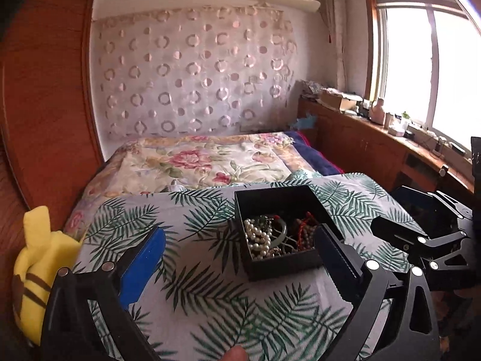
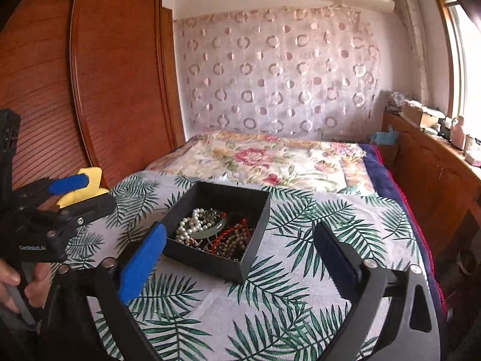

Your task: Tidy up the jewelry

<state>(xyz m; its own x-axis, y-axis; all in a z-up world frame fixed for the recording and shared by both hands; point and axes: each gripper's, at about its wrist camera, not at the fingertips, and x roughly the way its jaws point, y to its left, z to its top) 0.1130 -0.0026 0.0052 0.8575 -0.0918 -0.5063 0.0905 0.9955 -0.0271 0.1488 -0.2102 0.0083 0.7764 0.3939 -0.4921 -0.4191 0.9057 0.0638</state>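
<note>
An open black box (image 1: pixel 279 267) stands on a leaf-print cloth (image 1: pixel 195 294). In it lies a tangle of jewelry: a white pearl necklace (image 1: pixel 258 237), a green bangle (image 1: pixel 281 228) and red and brown bead strings (image 1: pixel 303 231). My left gripper (image 1: pixel 240 230) is open just short of the box, with nothing between its fingers. My right gripper (image 2: pixel 239 228) is open too and empty, the box (image 2: pixel 210 263) a little ahead of it, the pearls (image 2: pixel 189 225) in plain sight. Each gripper shows in the other's view: the right gripper (image 1: pixel 390 210) beside the box, the left gripper (image 2: pixel 87 194) at the far left.
A yellow plush toy (image 1: pixel 36 270) lies at the cloth's left edge. Behind the cloth is a floral quilt (image 1: pixel 195 162) on the bed. A wooden wardrobe (image 2: pixel 90 90) stands to the left, a cluttered wooden cabinet (image 1: pixel 375 138) runs under the window at right. A hand (image 2: pixel 12 276) holds the left gripper.
</note>
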